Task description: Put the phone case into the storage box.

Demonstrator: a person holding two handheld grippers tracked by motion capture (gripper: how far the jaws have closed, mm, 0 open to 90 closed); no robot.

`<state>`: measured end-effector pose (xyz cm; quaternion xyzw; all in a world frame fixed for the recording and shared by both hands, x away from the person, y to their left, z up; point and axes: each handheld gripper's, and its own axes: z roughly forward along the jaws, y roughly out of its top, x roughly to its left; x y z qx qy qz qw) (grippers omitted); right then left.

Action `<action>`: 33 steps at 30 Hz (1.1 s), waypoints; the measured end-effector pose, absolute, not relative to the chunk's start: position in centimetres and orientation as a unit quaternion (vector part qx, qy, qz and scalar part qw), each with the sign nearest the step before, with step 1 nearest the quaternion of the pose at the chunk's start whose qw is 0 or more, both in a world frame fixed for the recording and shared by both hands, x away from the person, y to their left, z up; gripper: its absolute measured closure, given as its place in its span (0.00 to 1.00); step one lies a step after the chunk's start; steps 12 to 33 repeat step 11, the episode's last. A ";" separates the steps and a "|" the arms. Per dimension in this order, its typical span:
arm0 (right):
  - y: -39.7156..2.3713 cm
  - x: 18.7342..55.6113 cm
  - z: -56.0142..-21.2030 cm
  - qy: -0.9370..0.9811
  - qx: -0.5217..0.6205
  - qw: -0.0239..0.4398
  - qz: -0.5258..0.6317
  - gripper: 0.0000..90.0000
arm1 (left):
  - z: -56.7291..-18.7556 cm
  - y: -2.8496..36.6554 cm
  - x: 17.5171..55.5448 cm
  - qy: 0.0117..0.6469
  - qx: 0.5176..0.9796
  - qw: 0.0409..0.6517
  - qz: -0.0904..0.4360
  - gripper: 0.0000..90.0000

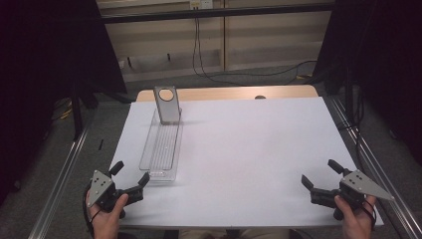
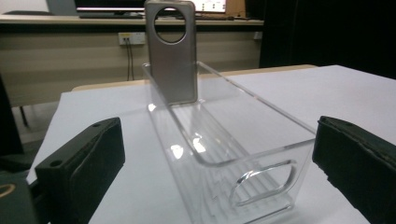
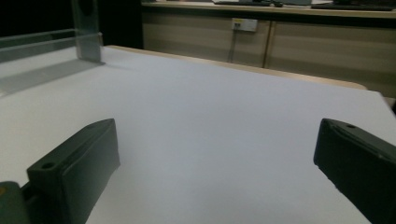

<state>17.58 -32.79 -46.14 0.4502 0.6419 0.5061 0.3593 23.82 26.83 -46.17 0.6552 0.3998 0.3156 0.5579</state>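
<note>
Right gripper view: clear tray (image 3: 32,39) cut off at left | phone (image 3: 87,28) top cropped | both tools spread, empty.

A long clear plastic tray (image 1: 160,149) is seen on the left part of the white table (image 1: 249,149), with a grey phone case (image 1: 166,104) propped upright at its far end. The left gripper (image 1: 130,175), jaws spread, is held just beside the tray's near end; the right gripper (image 1: 321,173), likewise spread, is held well apart.
</note>
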 end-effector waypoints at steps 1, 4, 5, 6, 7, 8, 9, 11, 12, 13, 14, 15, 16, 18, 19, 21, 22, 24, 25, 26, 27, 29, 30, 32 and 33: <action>-32.9 17.4 -46.2 0.640 0.455 0.355 0.508 0.00 | -46.3 26.9 23.8 0.398 0.658 0.560 0.308 0.03; -33.3 17.2 -46.1 0.636 0.456 0.357 0.511 0.00 | -46.2 27.0 23.7 0.389 0.662 0.559 0.314 0.03; -33.3 17.2 -46.1 0.633 0.456 0.357 0.513 0.00 | -46.1 27.0 23.7 0.394 0.657 0.561 0.314 0.03; -33.3 17.3 -46.1 0.631 0.459 0.356 0.515 0.00 | -46.0 27.0 23.6 0.398 0.649 0.568 0.313 0.03; -33.3 17.4 -46.2 0.632 0.461 0.349 0.515 0.00 | -46.0 27.0 23.6 0.396 0.647 0.571 0.315 0.03; -33.3 17.5 -46.3 0.633 0.461 0.350 0.515 0.00 | -45.9 27.1 23.6 0.395 0.649 0.565 0.321 0.03; -33.2 17.5 -46.3 0.633 0.461 0.348 0.516 0.00 | -45.9 27.0 23.7 0.397 0.652 0.562 0.320 0.03; -33.1 17.6 -46.3 0.635 0.461 0.344 0.516 0.00 | -45.9 27.0 23.7 0.399 0.650 0.566 0.314 0.03; -33.1 17.6 -46.3 0.635 0.461 0.344 0.516 0.00 | -45.9 27.0 23.7 0.399 0.650 0.566 0.314 0.03; -33.1 17.6 -46.3 0.635 0.461 0.344 0.516 0.00 | -45.9 27.0 23.7 0.399 0.650 0.566 0.314 0.03; -33.1 17.6 -46.3 0.635 0.461 0.344 0.516 0.00 | -45.9 27.0 23.7 0.399 0.650 0.566 0.314 0.03; -33.1 17.6 -46.3 0.635 0.461 0.344 0.516 0.00 | -45.9 27.0 23.7 0.399 0.650 0.566 0.314 0.03; -33.1 17.6 -46.3 0.635 0.461 0.344 0.516 0.00 | -45.9 27.0 23.7 0.399 0.650 0.566 0.314 0.03; -33.1 17.6 -46.3 0.635 0.461 0.344 0.516 0.00 | -45.9 27.0 23.7 0.399 0.650 0.566 0.314 0.03; -33.1 17.6 -46.3 0.635 0.461 0.344 0.516 0.00 | -45.9 27.0 23.7 0.399 0.650 0.566 0.314 0.03; -33.1 17.6 -46.3 0.635 0.461 0.344 0.516 0.00 | -45.9 27.0 23.7 0.399 0.650 0.566 0.314 0.03; -33.1 17.6 -46.3 0.635 0.461 0.344 0.516 0.00 | -45.9 27.0 23.7 0.399 0.650 0.566 0.314 0.03; -33.1 17.6 -46.3 0.635 0.461 0.344 0.516 0.00 | -45.9 27.0 23.7 0.399 0.650 0.566 0.314 0.03; -33.1 17.6 -46.3 0.635 0.461 0.344 0.516 0.00 | -45.9 27.0 23.7 0.399 0.650 0.566 0.314 0.03; -33.1 17.6 -46.3 0.635 0.461 0.344 0.516 0.00 | -45.9 27.0 23.7 0.399 0.650 0.566 0.314 0.03; -33.1 17.6 -46.3 0.635 0.461 0.344 0.516 0.00 | -45.9 27.0 23.7 0.399 0.650 0.566 0.314 0.03; -33.1 17.6 -46.3 0.635 0.461 0.344 0.516 0.00 | -45.9 27.0 23.7 0.399 0.650 0.566 0.314 0.03; -33.1 17.6 -46.3 0.635 0.461 0.344 0.516 0.00 | -45.9 27.0 23.7 0.399 0.650 0.566 0.314 0.03; -33.1 17.6 -46.3 0.635 0.461 0.344 0.516 0.00 | -45.9 27.0 23.7 0.399 0.650 0.566 0.314 0.03; -33.1 17.6 -46.3 0.635 0.461 0.344 0.516 0.00 | -45.9 27.0 23.7 0.399 0.650 0.566 0.314 0.03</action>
